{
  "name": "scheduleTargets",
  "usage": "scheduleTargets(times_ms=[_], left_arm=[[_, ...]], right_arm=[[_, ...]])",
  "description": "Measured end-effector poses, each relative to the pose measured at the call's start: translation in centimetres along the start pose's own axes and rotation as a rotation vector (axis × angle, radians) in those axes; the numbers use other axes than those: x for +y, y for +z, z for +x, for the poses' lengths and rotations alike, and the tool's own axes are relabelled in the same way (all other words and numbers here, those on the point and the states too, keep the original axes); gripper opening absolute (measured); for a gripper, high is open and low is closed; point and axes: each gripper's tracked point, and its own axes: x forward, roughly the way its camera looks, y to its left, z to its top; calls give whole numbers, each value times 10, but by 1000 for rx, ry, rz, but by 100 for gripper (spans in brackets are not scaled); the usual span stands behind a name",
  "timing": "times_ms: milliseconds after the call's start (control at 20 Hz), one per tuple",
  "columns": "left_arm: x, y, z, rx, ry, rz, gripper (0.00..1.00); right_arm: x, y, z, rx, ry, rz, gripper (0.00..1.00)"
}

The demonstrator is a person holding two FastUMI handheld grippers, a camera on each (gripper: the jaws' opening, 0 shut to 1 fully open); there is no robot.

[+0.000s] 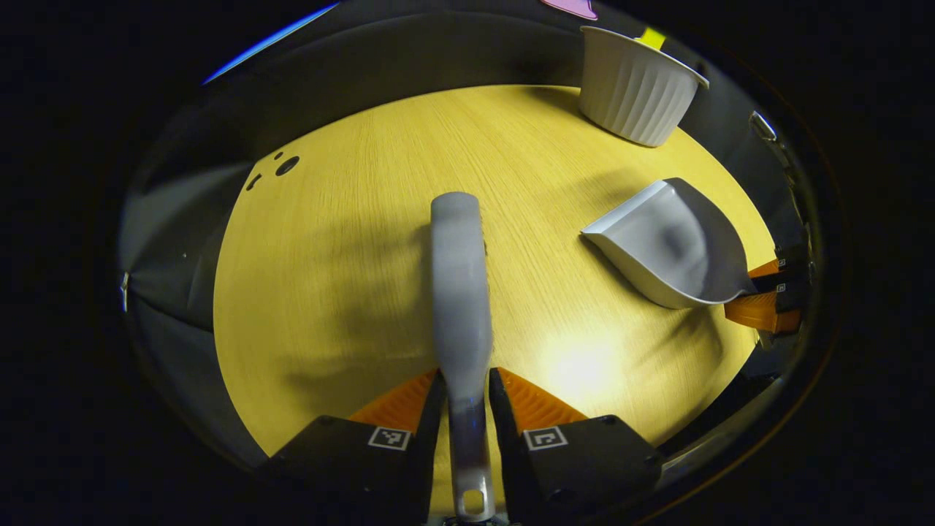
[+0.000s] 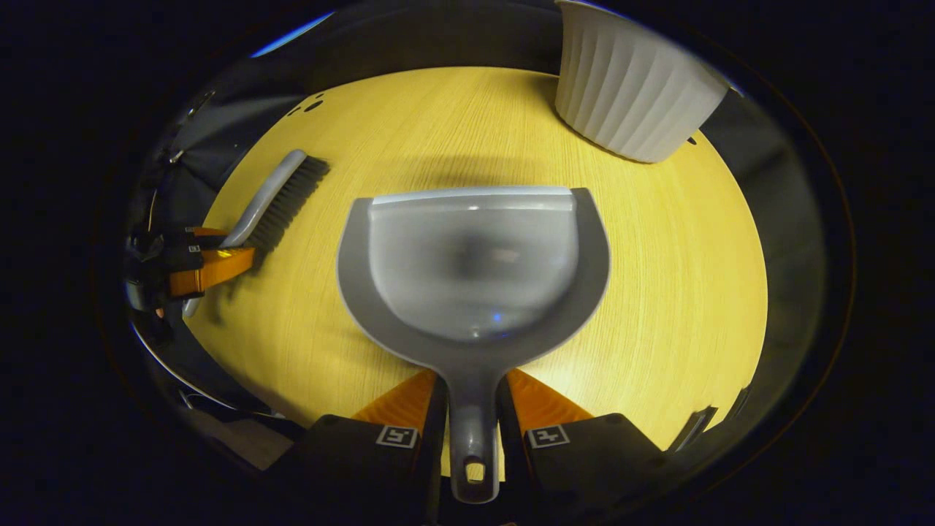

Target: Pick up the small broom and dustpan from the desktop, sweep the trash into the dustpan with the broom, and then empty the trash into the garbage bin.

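Broom [image 1: 460,292] first: in the left gripper view we see it from the top edge, a grey handle running straight away from the camera over the yellow wood-grain table [image 1: 350,292]. The left claw [image 1: 465,387] is clenched on the handle, a finger pressing on each side, and the hanging hole at the handle's end sits down at the bottom between them. In the right gripper view the same broom [image 2: 274,193] shows off to the left with its dark bristles pointing down toward the table [image 2: 679,277], and the left claw [image 2: 219,267] grips it near the handle end. We can't tell whether the bristles touch the wood.

The dustpan [image 2: 475,270] is dead centre in the right gripper view, grey with its open lip facing away toward the far side. The right claw [image 2: 471,391] is closed on its short handle, both fingers pressing in. From the left gripper view that dustpan [image 1: 672,245] sits off to the right with its mouth turned left toward the broom, and the right claw [image 1: 767,288] shows at the edge behind it. Can't say if the pan rests on the table or hangs just above it.

The garbage bin [image 2: 632,84], white and ribbed, stands on the far right of the table beyond the dustpan, well apart from the broom. In the left gripper view the bin [image 1: 635,88] is at the upper right. A few small dark holes [image 1: 286,166] sit in the tabletop at the far left edge.
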Motion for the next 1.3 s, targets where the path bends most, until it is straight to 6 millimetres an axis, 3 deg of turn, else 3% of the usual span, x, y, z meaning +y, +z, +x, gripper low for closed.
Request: scheduleTargets(times_ms=[50, 100, 150, 200, 250, 300, 350, 450, 500, 550, 1000, 1300], left_arm=[[0, 1, -4, -8, 3, 6, 43], [1, 0, -10, -18, 9, 14, 46], [2, 1, -15, -29, 13, 23, 48], [2, 3, -21, -41, 13, 28, 48], [2, 5, -27, -54, 11, 26, 48], [3, 6, -34, -68, 10, 22, 48], [3, 9, -41, -83, 7, 15, 47], [3, 16, -54, -127, -3, -4, 48], [3, 20, -63, -152, -11, -13, 48], [3, 25, -71, -179, -17, -19, 48], [7, 94, -170, -626, -24, -25, 48], [-2, 129, -239, -845, -71, -58, 49]], right_arm=[[0, -1, -6, -2, 9, 14, 34], [0, -1, -13, -4, 14, 23, 40], [-1, 0, -21, -16, 14, 33, 40], [-1, 3, -31, -34, 16, 41, 34], [-1, 4, -41, -53, 18, 44, 40], [-1, 7, -51, -73, 16, 41, 37], [0, 11, -62, -99, 14, 38, 27], [6, 21, -82, -163, 17, 34, 27], [11, 27, -92, -199, 21, 35, 37], [16, 33, -103, -237, 27, 37, 37], [48, 114, -198, -723, 4, 37, 37], [62, 142, -247, -905, -46, -41, 36]])
